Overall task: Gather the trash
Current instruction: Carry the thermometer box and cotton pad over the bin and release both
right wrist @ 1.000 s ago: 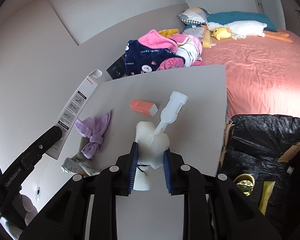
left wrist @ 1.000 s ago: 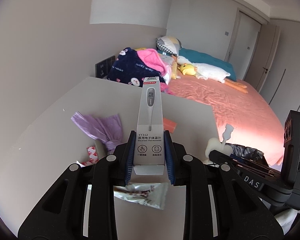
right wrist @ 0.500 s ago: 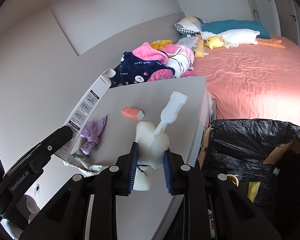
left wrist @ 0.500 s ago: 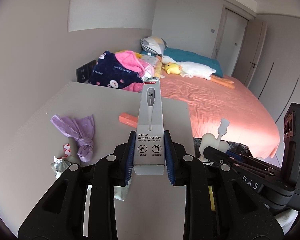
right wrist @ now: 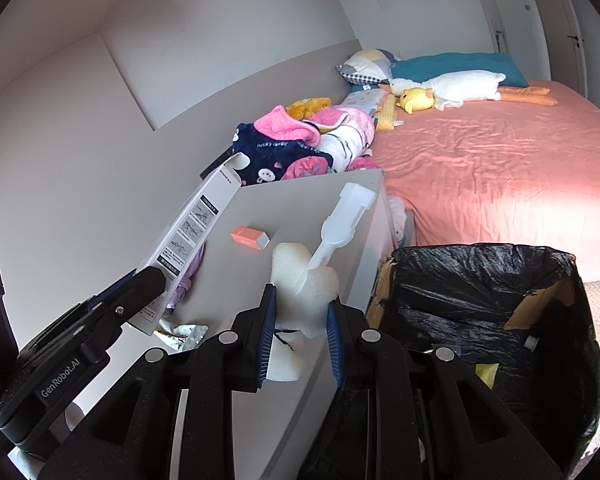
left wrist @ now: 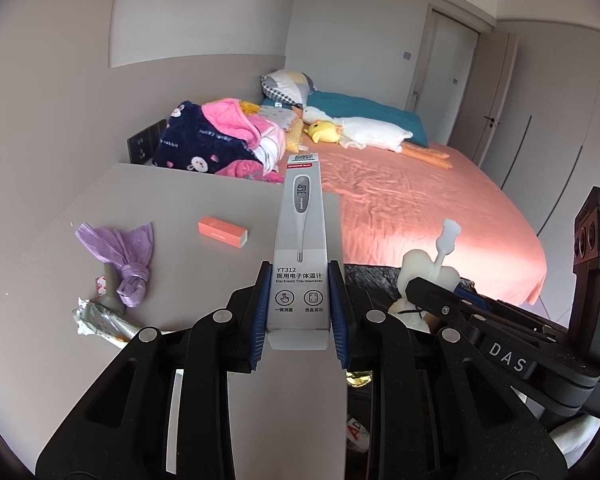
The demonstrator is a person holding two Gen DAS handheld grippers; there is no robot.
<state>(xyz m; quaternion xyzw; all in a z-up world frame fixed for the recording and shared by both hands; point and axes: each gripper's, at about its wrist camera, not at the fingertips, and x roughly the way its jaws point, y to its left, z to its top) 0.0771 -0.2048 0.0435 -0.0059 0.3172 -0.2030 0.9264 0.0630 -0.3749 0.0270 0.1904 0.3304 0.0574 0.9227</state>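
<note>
Both my jaws are loaded. My left gripper [left wrist: 299, 312] pinches a thermometer box [left wrist: 300, 256] by its lower end; the blue pads press both long sides and the box stands up and away from me, printed face toward the camera. My right gripper [right wrist: 300, 332] pinches a white foam sponge [right wrist: 304, 280] with a white plastic handle [right wrist: 342, 220] slanting up and to the right of the jaws. Each gripper shows in the other's view: the right one, sponge in its jaws, sits low right of my left jaws, and the left one, box in its jaws, sits low left of my right jaws.

Under and just past both jaws is the grey counter [left wrist: 228, 200]. Still on it, left of my left jaws: a crumpled foil wrapper [left wrist: 100, 322] nearest, then a knotted purple plastic bag [left wrist: 126, 250], with a small red-and-white scrap [left wrist: 100, 285] beside the knot. Farther out, left of the box, lies a small orange carton [left wrist: 222, 233], well apart from the bag.

Right of my right jaws, just beside the counter's edge, stands a cardboard bin lined with a black bag [right wrist: 480, 312]; a few bits lie inside, too dim to name.

Beyond the counter: a heap of pink and navy blankets [left wrist: 220, 144], then the bed with a salmon sheet [left wrist: 420, 208], a white goose plush [left wrist: 364, 132] and a yellow duck plush [left wrist: 324, 130] by the pillows.
</note>
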